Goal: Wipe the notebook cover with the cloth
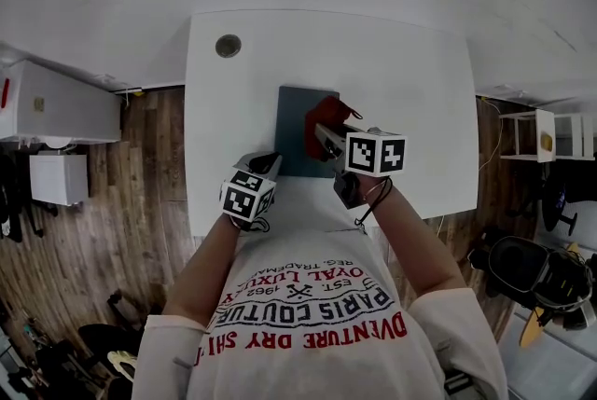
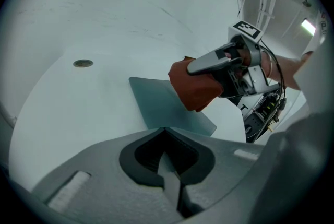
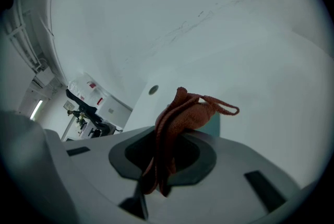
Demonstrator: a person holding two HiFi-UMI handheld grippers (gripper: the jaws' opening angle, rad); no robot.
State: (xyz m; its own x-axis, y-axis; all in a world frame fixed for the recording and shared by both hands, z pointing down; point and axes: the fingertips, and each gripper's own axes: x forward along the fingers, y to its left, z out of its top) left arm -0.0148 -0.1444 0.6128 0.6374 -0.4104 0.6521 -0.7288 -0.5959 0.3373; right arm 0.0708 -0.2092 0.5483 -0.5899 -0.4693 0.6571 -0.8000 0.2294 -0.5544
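Note:
A dark grey-blue notebook (image 1: 294, 126) lies flat on the white table (image 1: 392, 81), also visible in the left gripper view as the notebook (image 2: 156, 105). My right gripper (image 1: 322, 132) is shut on a red cloth (image 1: 328, 116), which hangs over the notebook's right part. In the right gripper view the cloth (image 3: 180, 121) bunches out between the jaws and hides most of the notebook (image 3: 213, 122). From the left gripper view the cloth (image 2: 194, 86) hangs just above the cover. My left gripper (image 1: 270, 163) rests at the notebook's near left corner, jaws closed with nothing in them.
A small round cable hole (image 1: 228, 45) sits at the table's far left corner. White cabinets (image 1: 56, 104) stand to the left on the wooden floor. A shelf (image 1: 536, 135) and a chair (image 1: 532, 272) stand to the right.

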